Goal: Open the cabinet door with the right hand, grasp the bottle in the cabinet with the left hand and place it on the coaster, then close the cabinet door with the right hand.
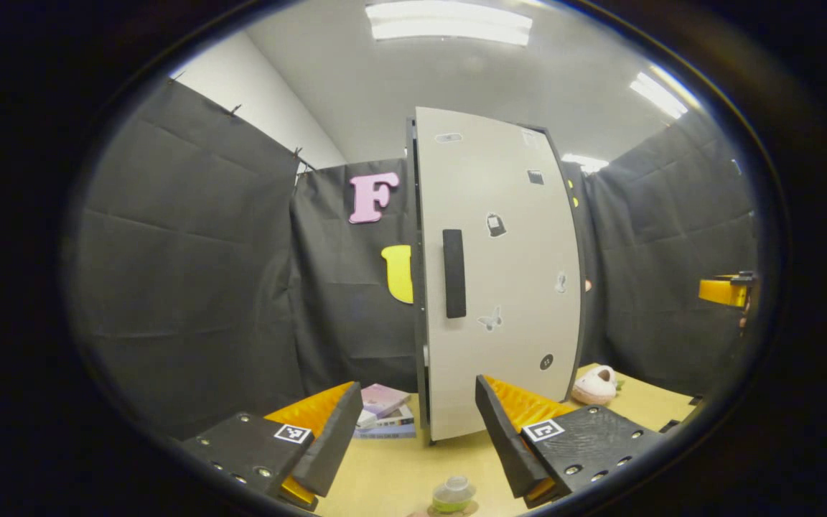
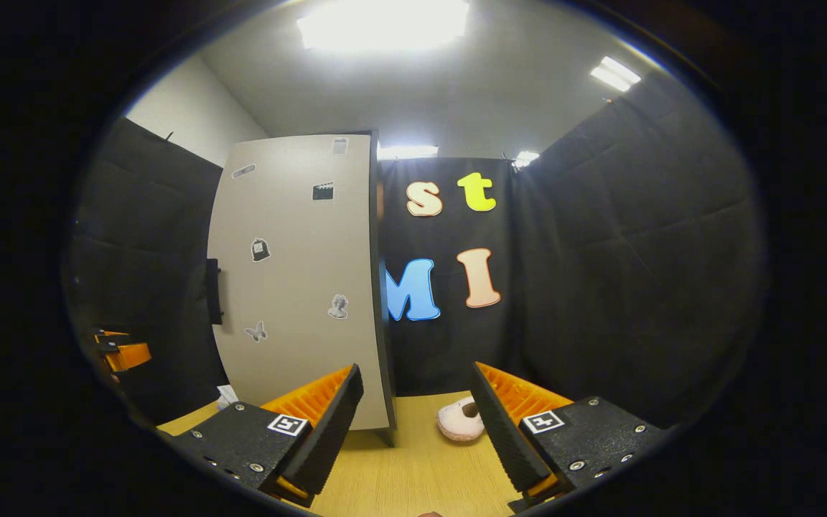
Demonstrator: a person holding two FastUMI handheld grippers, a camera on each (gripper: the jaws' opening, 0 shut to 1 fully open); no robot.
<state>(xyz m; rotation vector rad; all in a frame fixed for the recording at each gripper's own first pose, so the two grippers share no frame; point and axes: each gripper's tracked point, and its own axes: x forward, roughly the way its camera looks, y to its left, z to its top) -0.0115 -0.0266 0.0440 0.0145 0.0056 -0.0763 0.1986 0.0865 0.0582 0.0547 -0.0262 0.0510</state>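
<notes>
In the left gripper view, the left gripper [image 1: 413, 438] has its fingers spread wide with nothing between them. Just below the gap, at the near edge of the wooden surface [image 1: 392, 474], stands the bottle [image 1: 453, 494]: a small clear container with a pale cap and a greenish lower part, upright, long axis vertical. It rests on the coaster [image 1: 449, 511], of which only a brownish sliver is visible.

Farther off stands the cabinet door [image 1: 500, 273], a tall pale panel carrying small stickers and a black vertical handle [image 1: 454, 273] near its left edge. The door appears shut. A stack of books [image 1: 383, 413] lies to its left; a pink slipper [image 1: 594, 385] lies to its right.

In the right gripper view, the right gripper [image 2: 417, 431] is likewise wide open and empty, positioned above the surface near the door.
</notes>
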